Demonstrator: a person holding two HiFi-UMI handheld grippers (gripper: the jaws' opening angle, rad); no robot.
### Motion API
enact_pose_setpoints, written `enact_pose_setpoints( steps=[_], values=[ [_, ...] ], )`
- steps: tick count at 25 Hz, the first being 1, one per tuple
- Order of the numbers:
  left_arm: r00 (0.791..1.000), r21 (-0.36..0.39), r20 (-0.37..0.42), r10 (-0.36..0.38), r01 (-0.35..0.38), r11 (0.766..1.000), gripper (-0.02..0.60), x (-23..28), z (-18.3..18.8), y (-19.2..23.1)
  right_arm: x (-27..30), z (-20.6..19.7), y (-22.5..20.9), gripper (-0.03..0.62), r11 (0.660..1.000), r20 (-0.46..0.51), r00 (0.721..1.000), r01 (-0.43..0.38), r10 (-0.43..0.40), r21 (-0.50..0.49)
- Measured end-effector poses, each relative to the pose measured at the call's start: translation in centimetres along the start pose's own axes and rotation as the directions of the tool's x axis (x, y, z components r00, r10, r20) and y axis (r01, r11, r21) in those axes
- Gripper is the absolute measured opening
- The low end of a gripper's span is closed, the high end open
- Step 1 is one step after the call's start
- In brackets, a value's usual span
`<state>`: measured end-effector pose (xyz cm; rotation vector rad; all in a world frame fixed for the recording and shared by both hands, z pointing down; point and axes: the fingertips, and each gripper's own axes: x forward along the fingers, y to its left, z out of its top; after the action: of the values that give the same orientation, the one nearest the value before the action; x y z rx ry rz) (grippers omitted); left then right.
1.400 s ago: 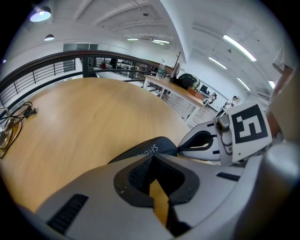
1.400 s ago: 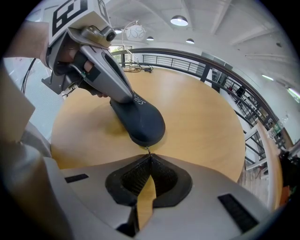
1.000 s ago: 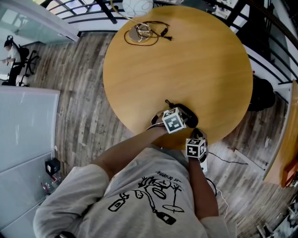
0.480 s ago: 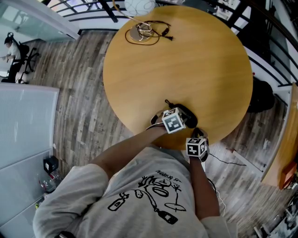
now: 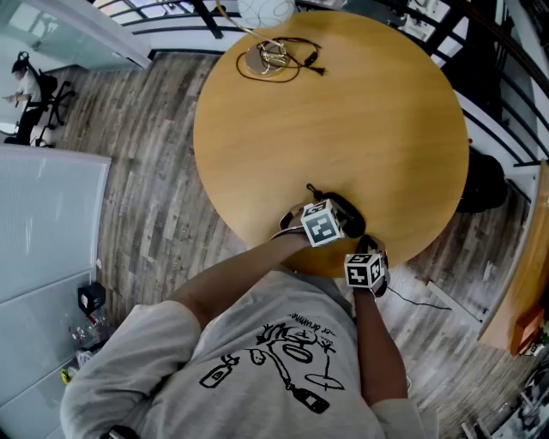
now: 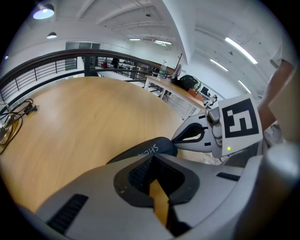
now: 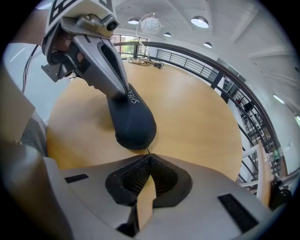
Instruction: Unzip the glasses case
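Observation:
A dark zipped glasses case (image 5: 348,212) lies near the front edge of the round wooden table (image 5: 343,120). My left gripper (image 6: 152,158) is shut, and its tips rest on the top of the case (image 6: 146,150); the right gripper view shows it bearing down on the case's far half (image 7: 121,93). My right gripper (image 7: 149,156) is shut at the near end of the case (image 7: 133,123). A thin dark zipper pull (image 7: 148,152) runs from that end into its closed tips. In the head view the marker cubes hide both pairs of jaws.
Coiled cables and a round metal base (image 5: 270,60) lie at the table's far side, below a white globe lamp (image 5: 259,10). The table edge is just behind the right gripper. A railing (image 7: 197,65) runs beyond the table.
The right gripper's cube has turned slightly. Both grippers stay at the case, which lies where it was.

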<state>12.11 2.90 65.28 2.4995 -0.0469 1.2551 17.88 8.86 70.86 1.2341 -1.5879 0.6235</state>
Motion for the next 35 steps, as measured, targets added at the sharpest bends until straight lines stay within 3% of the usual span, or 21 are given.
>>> enact_pose_setpoints(
  steps=[22,35],
  values=[
    [1.000,-0.020,0.002,0.005,-0.005,1.000,0.006,0.0,-0.1,0.0,0.8,1.3,-1.2,0.020,0.997,0.003,1.000,-0.017,0.017,-0.079],
    [1.000,-0.023,0.002,0.005,-0.005,1.000,0.006,0.0,0.0,0.0,1.0,2.0,-1.6,0.020,0.972,0.026,0.999,-0.030,0.037,-0.235]
  ],
)
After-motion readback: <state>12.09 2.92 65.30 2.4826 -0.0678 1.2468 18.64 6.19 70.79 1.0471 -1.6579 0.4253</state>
